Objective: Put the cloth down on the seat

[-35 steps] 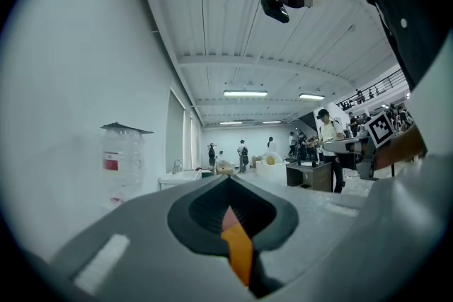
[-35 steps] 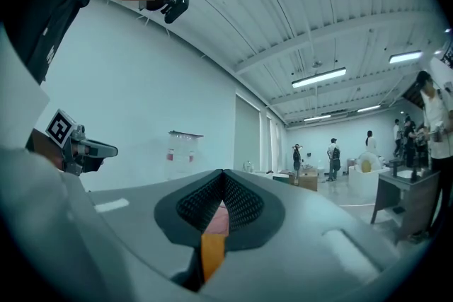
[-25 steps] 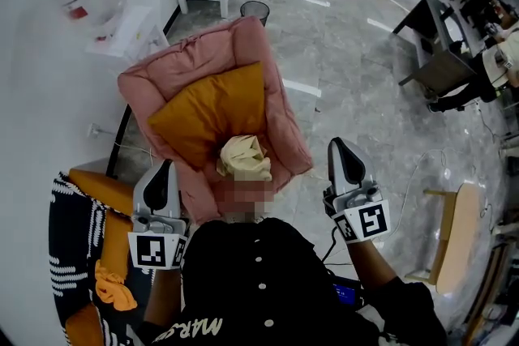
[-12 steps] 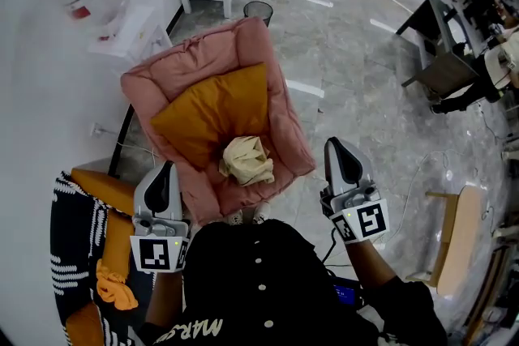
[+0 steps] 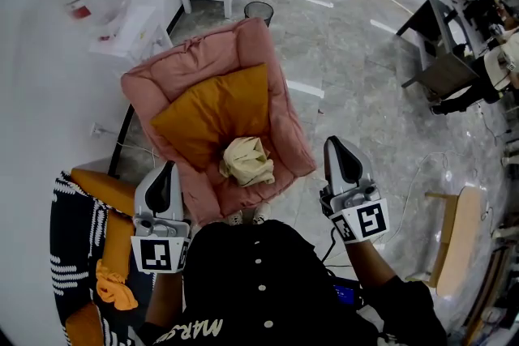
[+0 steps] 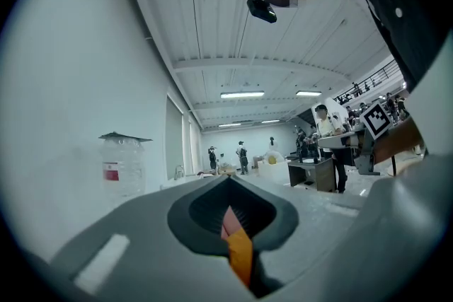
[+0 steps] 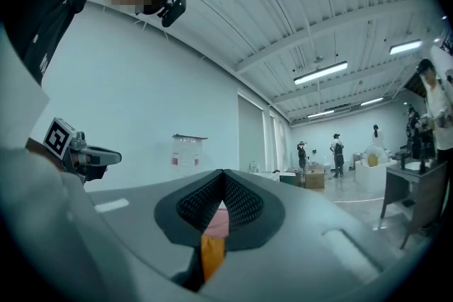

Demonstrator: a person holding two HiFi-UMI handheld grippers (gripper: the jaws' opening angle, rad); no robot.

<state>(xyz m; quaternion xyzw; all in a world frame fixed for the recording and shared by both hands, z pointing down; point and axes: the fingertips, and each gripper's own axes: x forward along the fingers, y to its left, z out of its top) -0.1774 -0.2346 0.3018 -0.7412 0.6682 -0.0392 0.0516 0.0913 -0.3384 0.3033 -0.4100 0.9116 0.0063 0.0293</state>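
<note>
My left tongs (image 5: 165,174) and right tongs (image 5: 339,154) are closed and empty, while the cloth (image 5: 247,160) lies on the pink armchair (image 5: 280,121) standing on the marble floor (image 5: 365,85).

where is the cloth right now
Head view: the cream cloth lies crumpled on the pink armchair seat, against the orange cushion, left of centre.
</note>
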